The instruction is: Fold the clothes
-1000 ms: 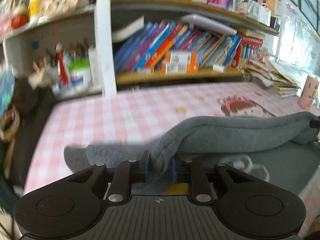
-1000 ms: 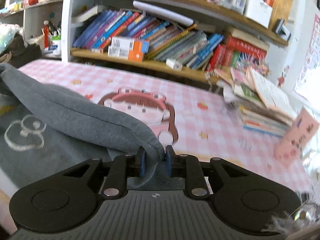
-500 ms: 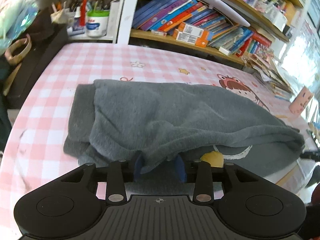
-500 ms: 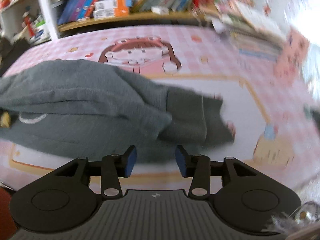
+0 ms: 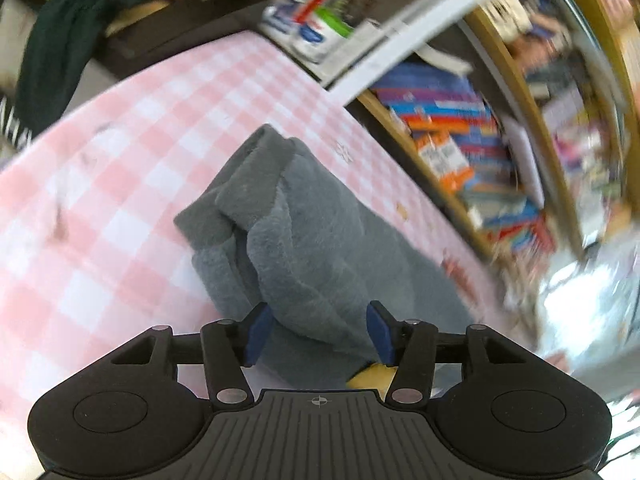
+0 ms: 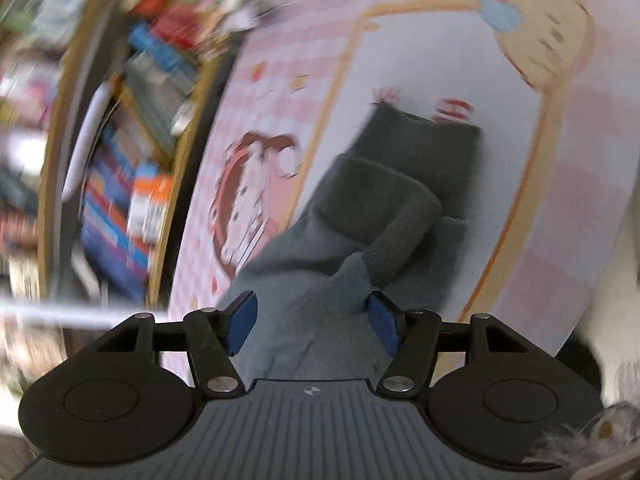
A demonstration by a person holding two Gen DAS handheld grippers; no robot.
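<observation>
A grey fleece garment (image 5: 320, 240) lies folded over on the pink checked tablecloth (image 5: 120, 184). In the left wrist view my left gripper (image 5: 318, 332) hangs over its near edge. Its jaws are opening, and the cloth lies loose between the blue pads (image 5: 256, 330) without being pressed. A yellow patch (image 5: 372, 374) peeks out under the fold. In the right wrist view the garment (image 6: 384, 216) ends in a sleeve with a dark cuff. My right gripper (image 6: 312, 324) is over it, jaws opening, with the fabric slack between them. Both views are tilted and blurred.
Shelves of books (image 5: 472, 148) run along the far side of the table, seen also as book shelves (image 6: 132, 184) in the right wrist view. A tub of pens (image 5: 316, 28) and dark green cloth (image 5: 60, 36) sit past the table's end. A cartoon print (image 6: 252, 196) marks the tablecloth.
Both grippers let go of the grey garment's folded edge and opened. The fold now lies down on the garment. Both views rolled sharply, and the grippers sank towards the table.
</observation>
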